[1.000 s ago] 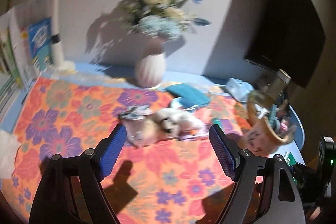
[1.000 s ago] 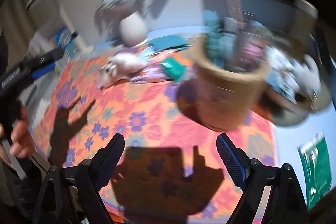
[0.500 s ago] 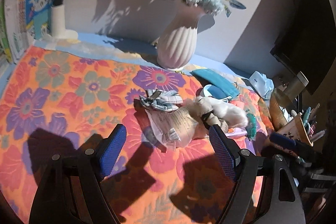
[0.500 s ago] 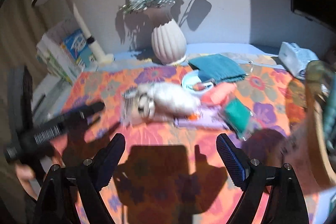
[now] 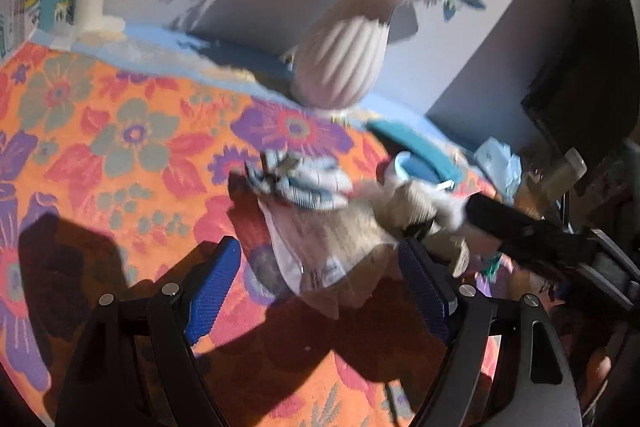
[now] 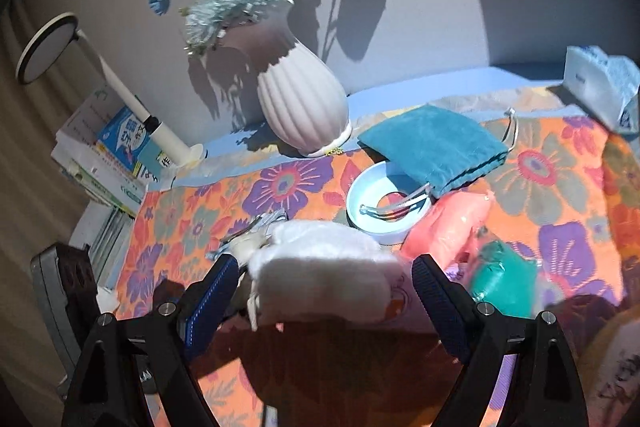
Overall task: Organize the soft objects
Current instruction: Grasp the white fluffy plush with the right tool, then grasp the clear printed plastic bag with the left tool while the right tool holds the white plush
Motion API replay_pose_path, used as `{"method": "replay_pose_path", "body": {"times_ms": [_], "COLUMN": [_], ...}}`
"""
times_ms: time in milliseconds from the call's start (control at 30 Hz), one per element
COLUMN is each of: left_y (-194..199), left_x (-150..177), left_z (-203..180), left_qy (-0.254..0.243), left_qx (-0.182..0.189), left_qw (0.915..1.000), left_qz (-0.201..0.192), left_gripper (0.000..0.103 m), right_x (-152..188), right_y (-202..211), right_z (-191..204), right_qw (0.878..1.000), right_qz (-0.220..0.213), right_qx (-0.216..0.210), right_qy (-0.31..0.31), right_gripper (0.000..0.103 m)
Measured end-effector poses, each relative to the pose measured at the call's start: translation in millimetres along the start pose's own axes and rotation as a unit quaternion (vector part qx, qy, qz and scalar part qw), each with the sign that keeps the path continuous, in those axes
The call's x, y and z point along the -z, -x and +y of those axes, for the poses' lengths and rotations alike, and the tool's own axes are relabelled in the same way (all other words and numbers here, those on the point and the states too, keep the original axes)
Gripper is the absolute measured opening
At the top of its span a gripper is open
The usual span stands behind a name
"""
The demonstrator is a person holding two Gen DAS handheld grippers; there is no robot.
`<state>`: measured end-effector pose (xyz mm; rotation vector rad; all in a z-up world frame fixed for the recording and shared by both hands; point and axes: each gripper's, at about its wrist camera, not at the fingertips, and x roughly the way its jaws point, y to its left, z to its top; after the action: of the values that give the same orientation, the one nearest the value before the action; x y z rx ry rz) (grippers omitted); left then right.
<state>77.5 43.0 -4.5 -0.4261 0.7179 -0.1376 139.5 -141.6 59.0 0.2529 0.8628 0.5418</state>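
Showing blue book (image 6: 130,143), cover characters illegible

Vase (image 6: 302,107) behind bowl (image 6: 384,207), pouch (image 6: 436,147) right of vase

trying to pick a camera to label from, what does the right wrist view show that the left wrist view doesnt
Only the right wrist view shows the desk lamp's round head, the pink packet, the green packet and the white fluffy toy between its open gripper.

Only the left wrist view shows the clear plastic bag in front of the left gripper, and the dark monitor.

Both show the ribbed vase, teal pouch and floral cloth.
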Motion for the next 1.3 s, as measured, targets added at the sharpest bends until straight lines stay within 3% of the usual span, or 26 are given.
{"method": "replay_pose_path", "body": {"times_ms": [233, 267, 433, 567, 667, 900, 1100, 1233, 1300], "left_y": [-2, -2, -1, -1, -7, -12, 0, 10, 12], "left_x": [-3, -3, -2, -1, 0, 3, 21, 26, 22], "left_z": [21, 24, 20, 7, 1, -4, -17, -24, -26], "left_qy": [0.056, 0.062, 0.056, 0.019, -0.002, -0.014, -0.051, -0.080, -0.089], "left_qx": [0.028, 0.030, 0.027, 0.019, 0.024, 0.045, 0.119, 0.115, 0.090], "left_qw": [0.9980, 0.9976, 0.9981, 0.9996, 0.9995, 0.9974, 0.9862, 0.9844, 0.9875], "left_qz": [0.005, 0.005, 0.003, 0.003, 0.022, 0.055, 0.103, 0.107, 0.094], "left_gripper": [0.080, 0.080, 0.080, 0.080, 0.080, 0.080, 0.080, 0.080, 0.080], "right_x": [1, 2, 10, 28, 42, 74, 80, 81, 81], "right_y": [-18, -17, -3, 30, 44, 66, 62, 60, 60], "right_z": [0, 2, 6, 0, -9, -21, -30, -26, -27], "right_qw": [0.999, 1.000, 1.000, 0.999, 0.999, 0.995, 0.996, 0.995, 0.995], "right_qz": [0.014, 0.010, -0.002, -0.037, -0.036, -0.047, -0.043, -0.042, -0.042], "right_qx": [-0.023, -0.025, -0.027, -0.006, 0.006, 0.083, 0.081, 0.082, 0.081], "right_qy": [-0.019, -0.015, 0.008, 0.019, 0.014, 0.024, 0.022, 0.029, 0.031], "right_gripper": [0.087, 0.075, 0.045, 0.045, 0.045, 0.046, 0.047, 0.049, 0.049]}}
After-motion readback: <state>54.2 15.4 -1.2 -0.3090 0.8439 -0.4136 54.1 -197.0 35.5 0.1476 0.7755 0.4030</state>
